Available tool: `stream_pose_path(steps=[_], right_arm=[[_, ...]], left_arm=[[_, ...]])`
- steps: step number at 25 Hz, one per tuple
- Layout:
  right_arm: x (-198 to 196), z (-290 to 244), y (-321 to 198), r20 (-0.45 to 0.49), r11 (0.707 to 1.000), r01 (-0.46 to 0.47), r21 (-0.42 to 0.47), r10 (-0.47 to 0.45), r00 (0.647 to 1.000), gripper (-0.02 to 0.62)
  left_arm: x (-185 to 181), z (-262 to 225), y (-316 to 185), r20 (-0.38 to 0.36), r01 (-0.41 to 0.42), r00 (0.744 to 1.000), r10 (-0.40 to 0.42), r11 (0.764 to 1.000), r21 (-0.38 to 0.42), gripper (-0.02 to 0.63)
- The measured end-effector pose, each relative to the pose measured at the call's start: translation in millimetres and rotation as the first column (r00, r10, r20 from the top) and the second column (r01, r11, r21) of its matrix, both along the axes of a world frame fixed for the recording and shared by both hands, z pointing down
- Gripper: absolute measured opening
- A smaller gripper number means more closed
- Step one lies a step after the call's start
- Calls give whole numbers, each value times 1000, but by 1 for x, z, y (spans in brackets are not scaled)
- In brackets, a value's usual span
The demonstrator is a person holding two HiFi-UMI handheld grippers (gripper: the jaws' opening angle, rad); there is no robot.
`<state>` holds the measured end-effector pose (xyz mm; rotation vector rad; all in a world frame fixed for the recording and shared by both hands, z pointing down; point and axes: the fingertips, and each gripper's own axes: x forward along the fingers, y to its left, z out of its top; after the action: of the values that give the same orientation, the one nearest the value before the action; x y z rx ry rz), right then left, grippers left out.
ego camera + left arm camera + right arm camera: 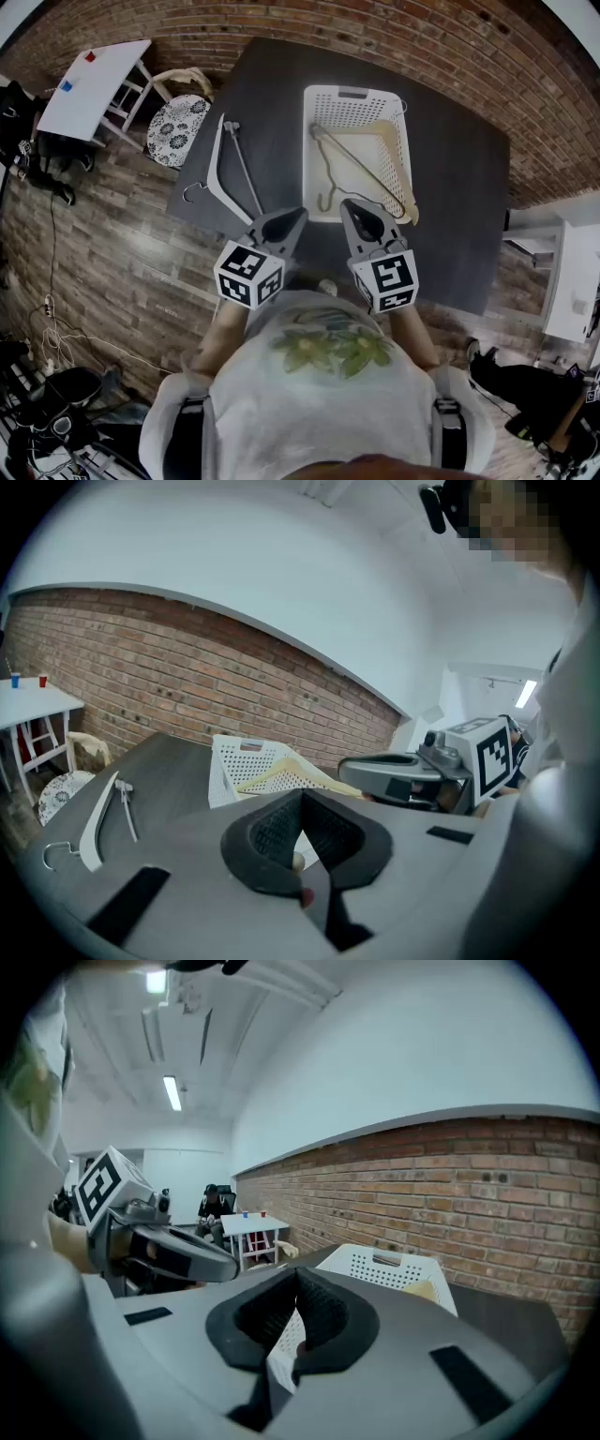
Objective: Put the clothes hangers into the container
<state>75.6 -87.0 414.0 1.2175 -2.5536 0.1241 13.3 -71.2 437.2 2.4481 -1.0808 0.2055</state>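
Observation:
A white perforated basket (356,92) stands on the dark table (459,187); in it lie a pale wooden hanger (398,173) and a thin hanger (352,159) with a hook. Left of the basket, on the table, lie a white hanger (214,173) and a thin grey one (242,159). Both grippers hover at the table's near edge, side by side, pointing at the basket. My left gripper (298,217) is shut and empty. My right gripper (349,206) is shut with nothing in it. The left gripper view shows the basket (234,761) and the white hanger (98,822).
A small white table (94,80) and a stool with a patterned cushion (178,117) stand beyond the table's left corner. White furniture (572,281) is at the right. A brick wall runs behind. Cables lie on the wooden floor at the lower left.

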Motion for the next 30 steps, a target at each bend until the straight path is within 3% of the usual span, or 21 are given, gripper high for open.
stream_pose_path(steps=[3, 7, 11, 17, 24, 30], right_arm=[[-6, 9, 17, 45, 1000, 14, -26, -13, 999, 31], [-21, 16, 31, 35, 997, 57, -45, -56, 998, 31], [-32, 13, 34, 30, 998, 64, -27, -63, 998, 31], [-49, 12, 35, 24, 994, 103, -22, -103, 994, 32], [-78, 10, 33, 54, 988, 151, -22, -150, 987, 32], [-127, 10, 35, 73, 967, 253, -18, -251, 965, 32]], left_arm=[[2, -1, 6, -3, -7, 1000, 7, 1000, 2, 29], [4, 0, 12, -1, -12, 1000, 12, 1000, 0, 29], [0, 5, 17, 76, 0, 997, -2, 1000, 20, 29], [-13, 2, 19, 41, 27, 999, -28, 999, 17, 29], [-42, 3, 18, 27, 99, 995, -99, 995, 3, 29], [-86, 7, 17, 30, 187, 982, -186, 982, -9, 29]])
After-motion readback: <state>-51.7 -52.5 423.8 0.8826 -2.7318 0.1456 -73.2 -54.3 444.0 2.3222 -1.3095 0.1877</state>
